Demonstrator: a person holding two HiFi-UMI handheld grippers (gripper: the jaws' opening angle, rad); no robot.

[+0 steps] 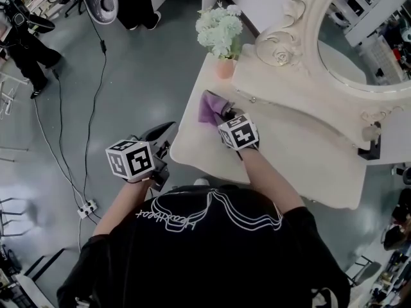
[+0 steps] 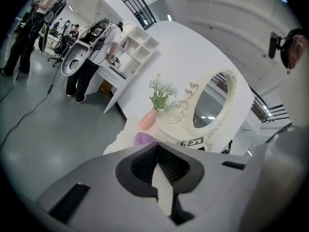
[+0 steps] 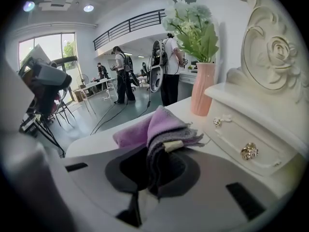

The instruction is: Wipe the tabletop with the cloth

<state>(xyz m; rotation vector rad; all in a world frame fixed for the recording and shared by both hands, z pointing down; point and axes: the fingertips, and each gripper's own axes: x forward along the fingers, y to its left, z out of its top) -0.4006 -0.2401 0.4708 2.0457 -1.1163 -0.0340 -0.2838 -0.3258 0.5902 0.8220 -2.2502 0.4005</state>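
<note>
Right gripper view: the right gripper (image 3: 157,166) pinches the purple cloth (image 3: 145,127) (part tucked out of sight); the left gripper (image 2: 157,154) has its jaws pressed together.

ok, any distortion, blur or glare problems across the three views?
Head view: even light, soft sheen on the floor, no heavy blur. Left gripper view: strong fisheye, black corners, mirror bowed, near fingers soft. Right gripper view: same fisheye and dark corners, cloth fairly sharp, window bright.
</note>
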